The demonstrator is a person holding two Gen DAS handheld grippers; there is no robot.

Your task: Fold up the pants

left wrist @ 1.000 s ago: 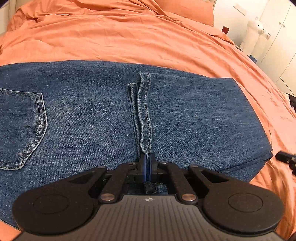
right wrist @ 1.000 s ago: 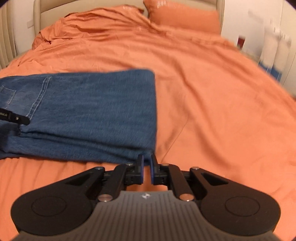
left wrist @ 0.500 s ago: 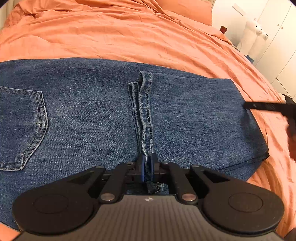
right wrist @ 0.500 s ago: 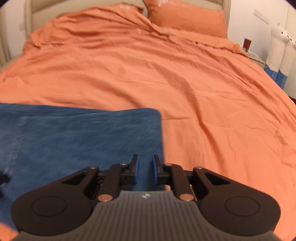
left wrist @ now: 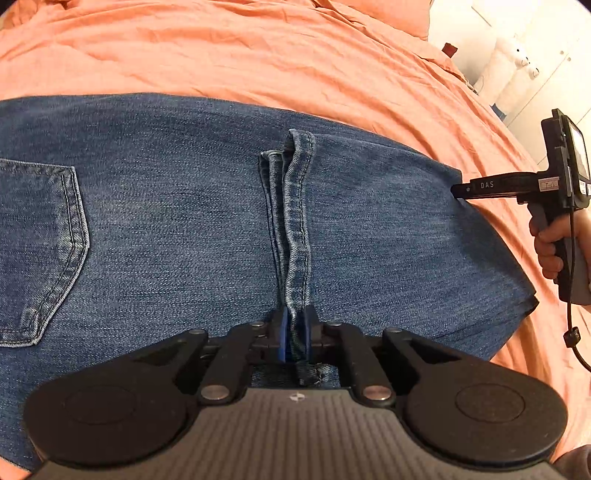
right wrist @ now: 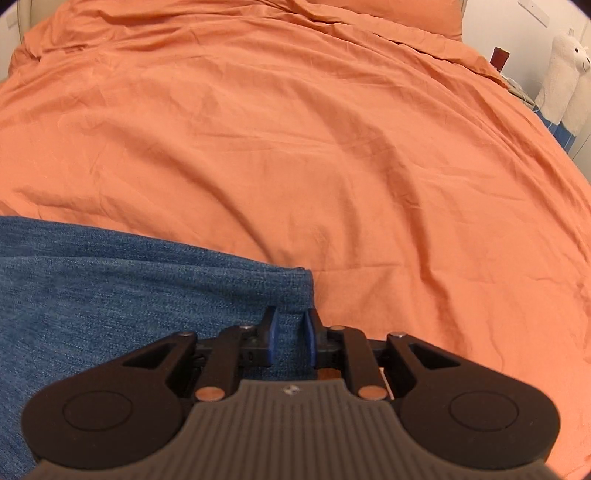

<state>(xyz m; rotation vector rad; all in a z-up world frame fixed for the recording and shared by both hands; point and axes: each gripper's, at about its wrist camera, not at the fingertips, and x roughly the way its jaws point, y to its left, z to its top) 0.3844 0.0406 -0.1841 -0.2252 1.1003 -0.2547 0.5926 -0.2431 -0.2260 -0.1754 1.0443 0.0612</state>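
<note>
Blue denim pants [left wrist: 184, 221] lie folded across the orange bed cover [left wrist: 258, 55], a back pocket [left wrist: 40, 240] showing at the left. Their leg hems [left wrist: 295, 221] form a raised ridge running straight into my left gripper [left wrist: 295, 328]. Its jaws are opening, and the hem still fills the gap and touches both pads. My right gripper [left wrist: 458, 191], held in a hand [left wrist: 550, 240], reaches in over the pants' right folded edge. In the right wrist view the right gripper [right wrist: 290, 332] hovers with its pads apart above that denim corner [right wrist: 295, 288], gripping nothing.
Wrinkled orange bedding [right wrist: 332, 147] spreads beyond the pants, with a pillow [right wrist: 388, 11] at the head. A white plush llama [right wrist: 565, 62] and a small red item [right wrist: 498, 59] stand off the bed's right side. A cable [left wrist: 572, 332] hangs from the right gripper.
My right gripper swung from the pants' near corner across to their far right edge, and its jaws parted. The left gripper stayed put while its pads eased apart around the hem.
</note>
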